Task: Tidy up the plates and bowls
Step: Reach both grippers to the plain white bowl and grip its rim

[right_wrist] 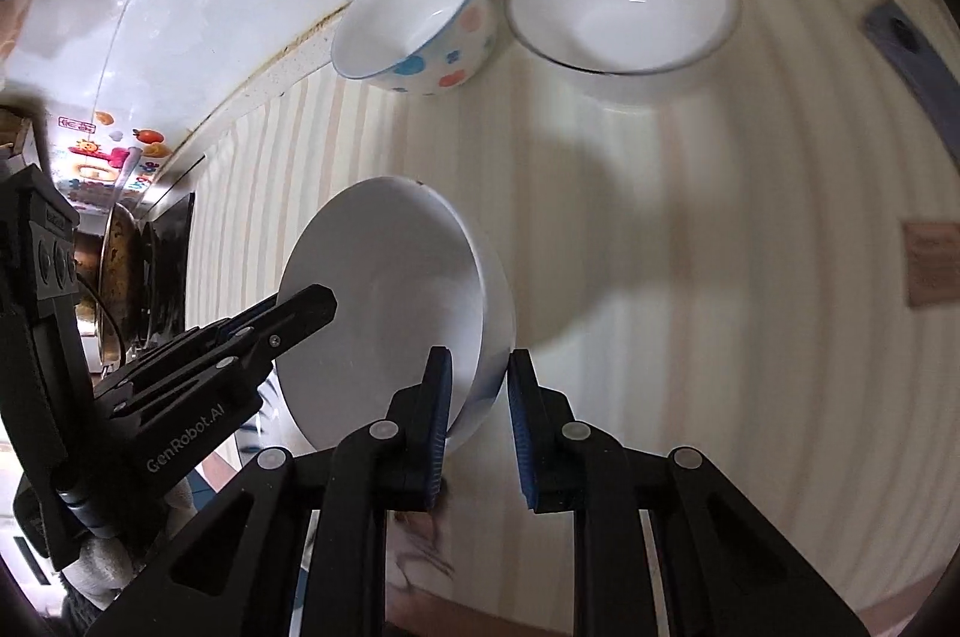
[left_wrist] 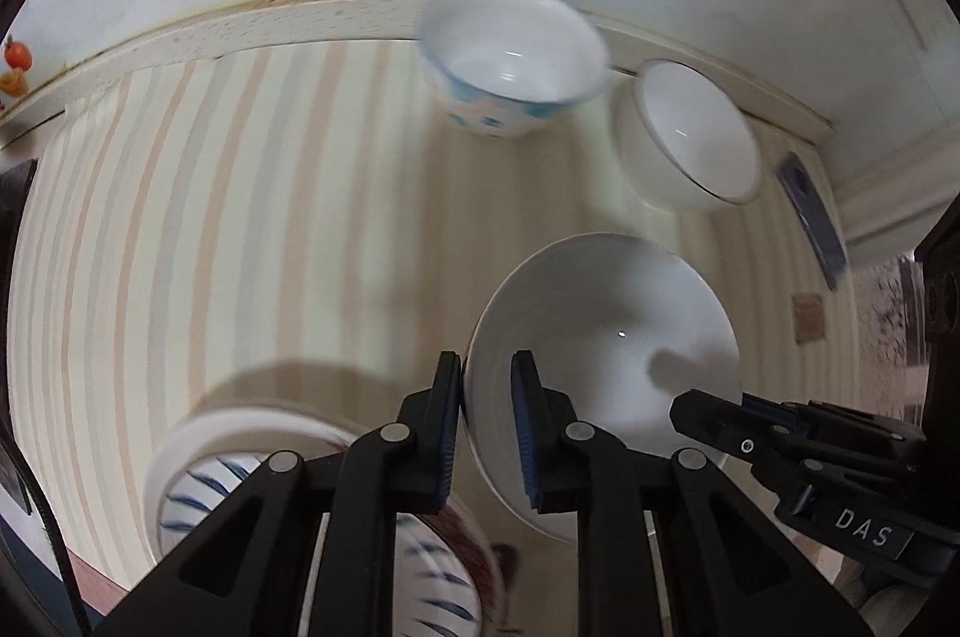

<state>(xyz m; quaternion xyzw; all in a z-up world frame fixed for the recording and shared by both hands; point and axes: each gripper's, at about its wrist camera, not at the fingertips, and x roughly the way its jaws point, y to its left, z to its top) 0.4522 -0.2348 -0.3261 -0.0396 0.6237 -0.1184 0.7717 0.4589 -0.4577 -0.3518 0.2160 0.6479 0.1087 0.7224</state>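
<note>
Your left tool (left_wrist: 487,433) pinches white bowl (left_wrist: 606,331) rim, narrow gap. Your right tool (right_wrist: 480,433) grips opposite rim. Bowl held tilted above striped desk (left_wrist: 240,217), near spotted bowl (right_wrist: 420,24) and plain bowl (right_wrist: 624,0) far.

The left gripper (left_wrist: 487,397) reaches forward with its jaws narrowed over the rim of the white bowl (left_wrist: 606,337), one finger outside the wall and one inside. The right gripper (right_wrist: 479,391) comes in from the opposite side, its jaws likewise straddling the rim there, the outer finger standing slightly off the wall.
</note>
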